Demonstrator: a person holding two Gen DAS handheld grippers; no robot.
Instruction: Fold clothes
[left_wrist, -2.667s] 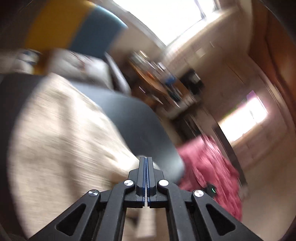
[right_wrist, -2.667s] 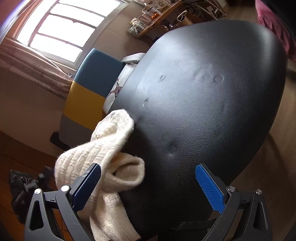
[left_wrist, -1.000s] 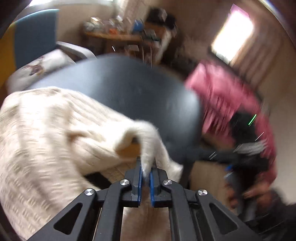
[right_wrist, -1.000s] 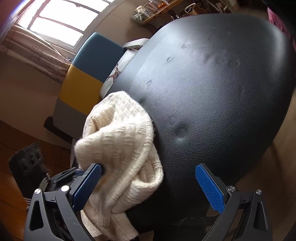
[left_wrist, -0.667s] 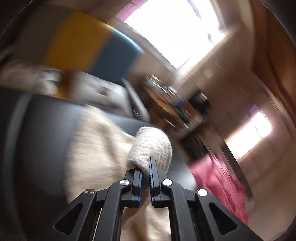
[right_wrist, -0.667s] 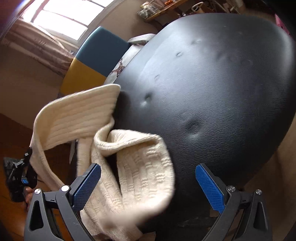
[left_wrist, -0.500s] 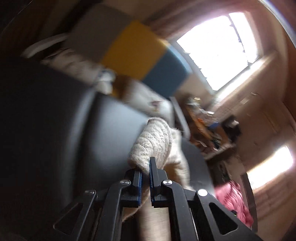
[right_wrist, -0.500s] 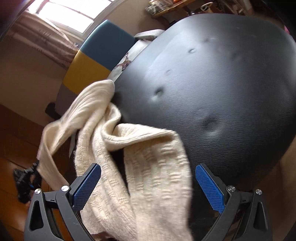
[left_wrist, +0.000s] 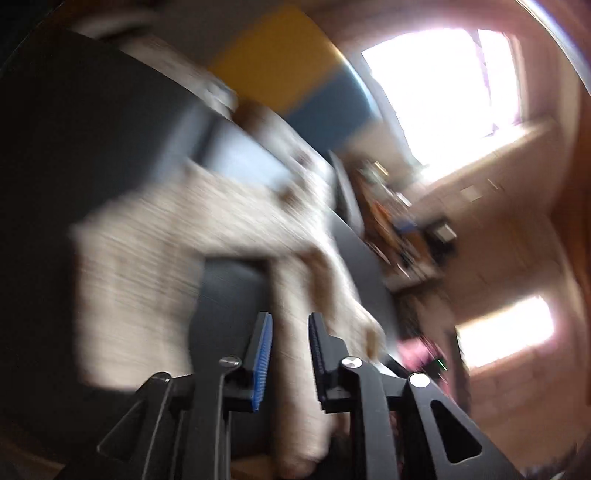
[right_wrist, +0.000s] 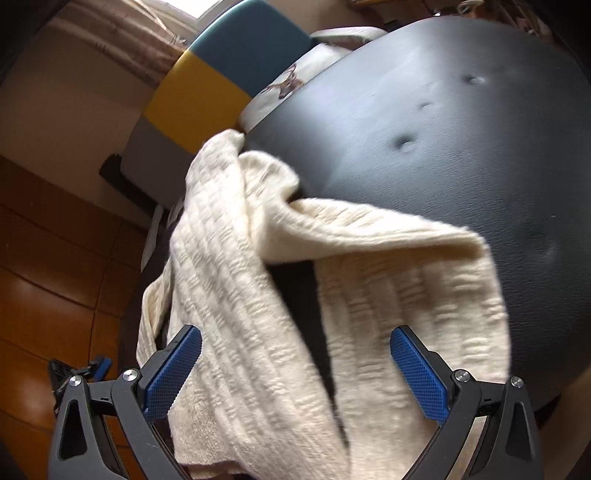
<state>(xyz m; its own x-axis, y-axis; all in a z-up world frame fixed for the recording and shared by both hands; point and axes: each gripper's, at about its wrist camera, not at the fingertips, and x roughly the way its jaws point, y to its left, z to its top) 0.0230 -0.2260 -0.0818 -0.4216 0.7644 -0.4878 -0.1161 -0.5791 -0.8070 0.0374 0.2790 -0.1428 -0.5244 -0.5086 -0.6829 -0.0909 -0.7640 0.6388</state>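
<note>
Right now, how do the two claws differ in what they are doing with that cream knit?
The left claw has its jaws only a narrow way apart, with a strip of the cream knit running between them; the right claw is spread wide, and the knit merely lies across its gap. The left view is blurred with motion; the right is sharp. Both have blue pads and point at the black padded seat.

Left wrist cam: low, close over the black cushioned seat (left_wrist: 92, 147), facing along its fingers toward the windows (left_wrist: 443, 92); heavily motion-blurred. Right wrist cam: close above the same seat (right_wrist: 461, 147), tilted down, sharp. Shared: seat, cream knit sweater (left_wrist: 140, 277) (right_wrist: 240, 295), blue-and-yellow chair back (left_wrist: 295, 74) (right_wrist: 221, 81).
</note>
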